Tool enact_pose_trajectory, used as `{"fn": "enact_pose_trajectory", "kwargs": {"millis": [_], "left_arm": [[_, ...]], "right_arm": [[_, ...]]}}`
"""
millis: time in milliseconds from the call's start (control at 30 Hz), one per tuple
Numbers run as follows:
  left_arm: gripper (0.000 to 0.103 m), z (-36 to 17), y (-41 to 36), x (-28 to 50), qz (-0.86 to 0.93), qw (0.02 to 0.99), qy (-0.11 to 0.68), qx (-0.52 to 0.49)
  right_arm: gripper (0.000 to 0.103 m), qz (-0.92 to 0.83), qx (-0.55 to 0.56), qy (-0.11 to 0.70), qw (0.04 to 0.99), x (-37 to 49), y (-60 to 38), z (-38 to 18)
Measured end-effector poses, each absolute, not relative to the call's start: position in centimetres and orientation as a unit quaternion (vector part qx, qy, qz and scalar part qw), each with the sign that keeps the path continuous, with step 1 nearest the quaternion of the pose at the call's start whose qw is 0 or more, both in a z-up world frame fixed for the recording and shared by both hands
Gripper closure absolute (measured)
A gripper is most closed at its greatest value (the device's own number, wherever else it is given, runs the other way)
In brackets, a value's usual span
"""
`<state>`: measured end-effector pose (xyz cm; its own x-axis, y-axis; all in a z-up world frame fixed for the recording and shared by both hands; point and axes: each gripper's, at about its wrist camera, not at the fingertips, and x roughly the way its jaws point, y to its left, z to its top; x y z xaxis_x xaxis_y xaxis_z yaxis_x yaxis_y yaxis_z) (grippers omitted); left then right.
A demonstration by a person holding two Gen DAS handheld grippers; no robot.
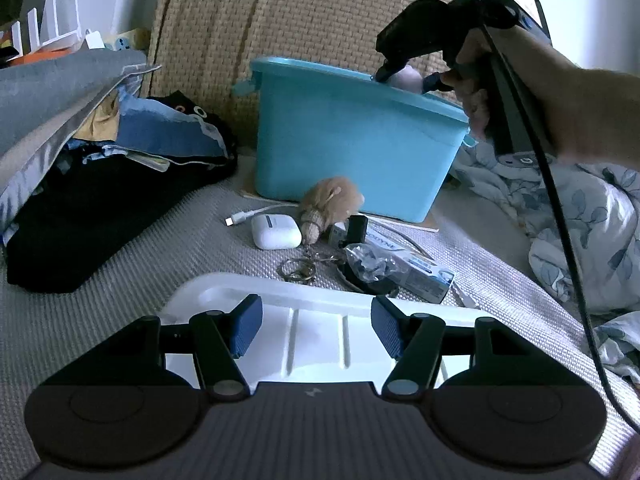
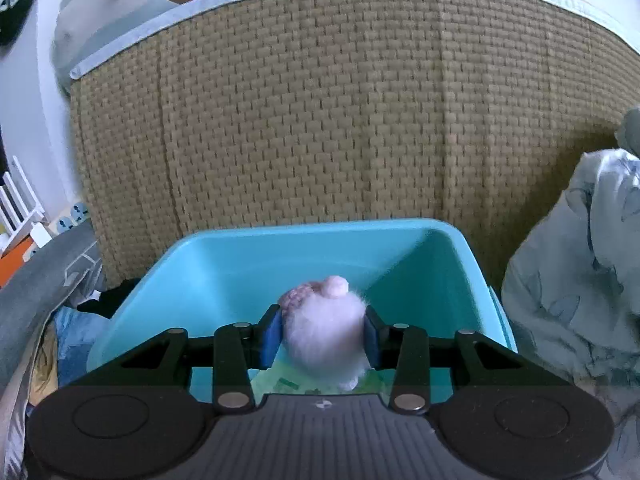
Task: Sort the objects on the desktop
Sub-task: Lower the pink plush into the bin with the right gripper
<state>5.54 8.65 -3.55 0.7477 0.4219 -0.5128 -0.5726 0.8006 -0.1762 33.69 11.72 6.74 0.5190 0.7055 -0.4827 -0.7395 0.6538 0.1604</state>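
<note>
Overhead, the right gripper [image 2: 325, 338] clamps a fluffy pale-pink plush toy [image 2: 326, 330] above the turquoise plastic bin [image 2: 224, 264] (twelve o'clock); the left gripper [image 1: 317, 326] gapes empty.

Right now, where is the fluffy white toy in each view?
Left wrist view: fluffy white toy upper right, in the right gripper at the bin's rim.
Right wrist view: toy centre, between the gripper pads.
Shared landmark: the turquoise bin.
</note>
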Motion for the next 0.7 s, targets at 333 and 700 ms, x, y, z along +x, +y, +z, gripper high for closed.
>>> {"fn": "enact_pose_trajectory", "kwargs": {"millis": [333, 700], "left_arm": [[0.039, -3.2, 8.1, 5.6, 0.266, 0.927, 0.219, -0.145], [0.039, -3.4, 7.5, 5.8, 0.262, 0.929, 0.228, -0.13]], "right_arm": [[0.058, 0.428, -0.023, 0.274, 0.861, 34.8, 10.7, 6.3], [0.057, 0.441, -0.038, 0.266, 0.856, 34.6, 10.9, 6.0]]}}
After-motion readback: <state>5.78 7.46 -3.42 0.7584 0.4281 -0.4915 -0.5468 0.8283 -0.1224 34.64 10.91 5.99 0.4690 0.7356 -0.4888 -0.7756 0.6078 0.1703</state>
